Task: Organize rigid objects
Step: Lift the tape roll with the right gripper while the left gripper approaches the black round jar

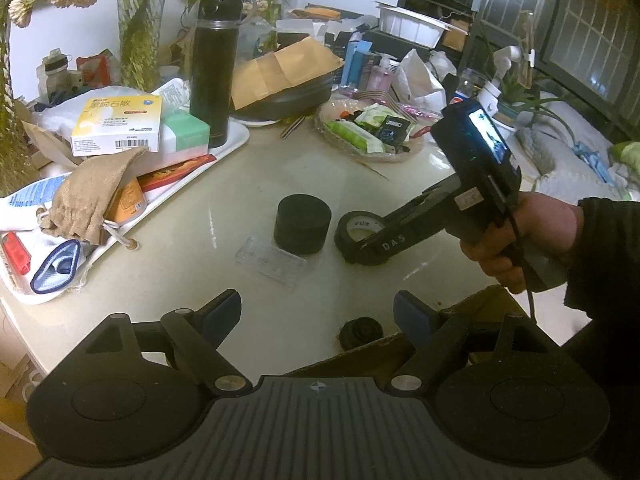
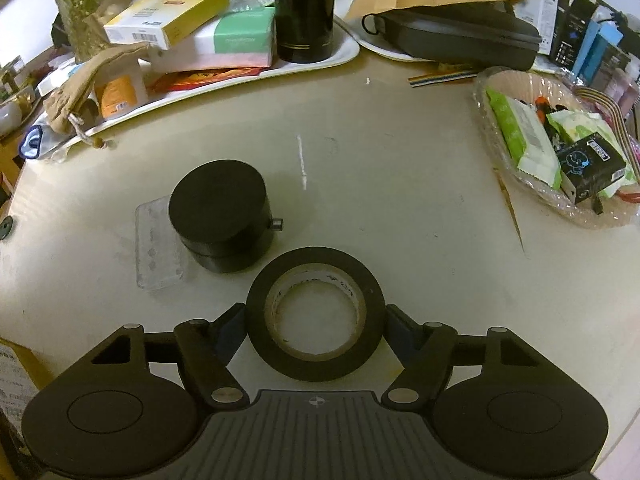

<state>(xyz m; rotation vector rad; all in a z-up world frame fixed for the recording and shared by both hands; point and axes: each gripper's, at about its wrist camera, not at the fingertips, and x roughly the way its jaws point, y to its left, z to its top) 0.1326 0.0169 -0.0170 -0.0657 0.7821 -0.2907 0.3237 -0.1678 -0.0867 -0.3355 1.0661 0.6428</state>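
Black tape roll (image 2: 316, 312) sits pinched between the right gripper (image 2: 316, 326) pads.

Matt black tape roll (image 2: 315, 314), clear plastic case (image 2: 160, 246), glossy smooth tabletop (image 2: 400, 168)

A: Position of the tape roll (image 2: 315, 314)?
B: Flat on the desk (image 2: 400, 168), between the jaws of the right gripper (image 2: 316, 328); the pads sit against its sides.
A: Neighbours?
B: Black round container (image 2: 222, 214) just up-left of the roll, clear plastic case (image 2: 158, 248) beside that. Snack basket (image 2: 500, 80) well right.
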